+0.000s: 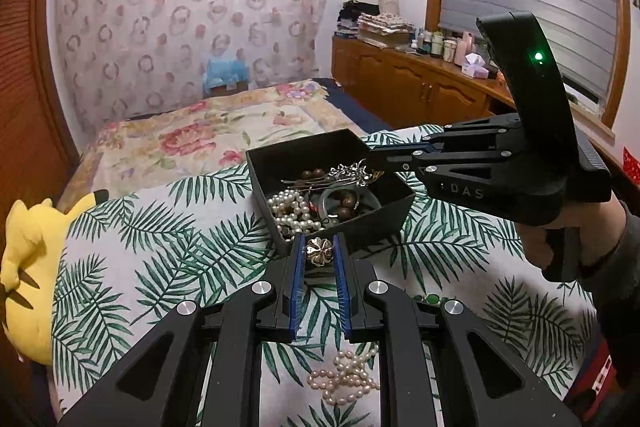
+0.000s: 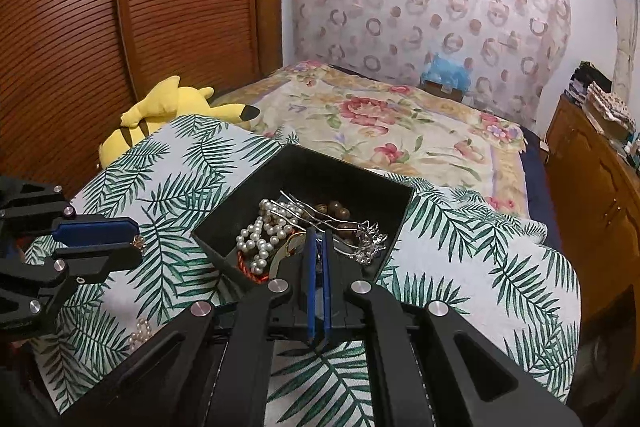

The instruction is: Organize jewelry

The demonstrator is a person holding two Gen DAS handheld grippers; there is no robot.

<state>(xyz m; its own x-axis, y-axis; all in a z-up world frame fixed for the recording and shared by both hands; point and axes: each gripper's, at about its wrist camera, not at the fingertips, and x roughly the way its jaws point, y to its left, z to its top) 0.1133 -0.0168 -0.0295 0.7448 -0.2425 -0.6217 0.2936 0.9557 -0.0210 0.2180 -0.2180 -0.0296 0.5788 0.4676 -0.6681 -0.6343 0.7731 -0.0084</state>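
Observation:
A black box (image 1: 308, 151) (image 2: 340, 171) sits on a palm-leaf cloth (image 1: 160, 267) and holds white pearls (image 1: 292, 211), brown wooden beads (image 1: 344, 207) and a silver hairpin (image 2: 360, 235). My left gripper (image 1: 319, 247) hovers just before the box's near wall, shut on a gold flower-shaped piece (image 1: 319, 251). The right wrist view shows it at the left (image 2: 138, 241). My right gripper (image 1: 372, 163) (image 2: 318, 239) reaches over the box from the right with its pads together. I cannot tell whether anything thin is pinched between them.
A pale pink pearl string (image 1: 344, 375) and a green-stone bracelet (image 1: 430, 299) lie on the cloth near me. A yellow plush toy (image 1: 32, 267) (image 2: 168, 107) lies at the cloth's left edge. Beyond are a floral bedspread (image 2: 380, 123) and a wooden cabinet (image 1: 420, 83).

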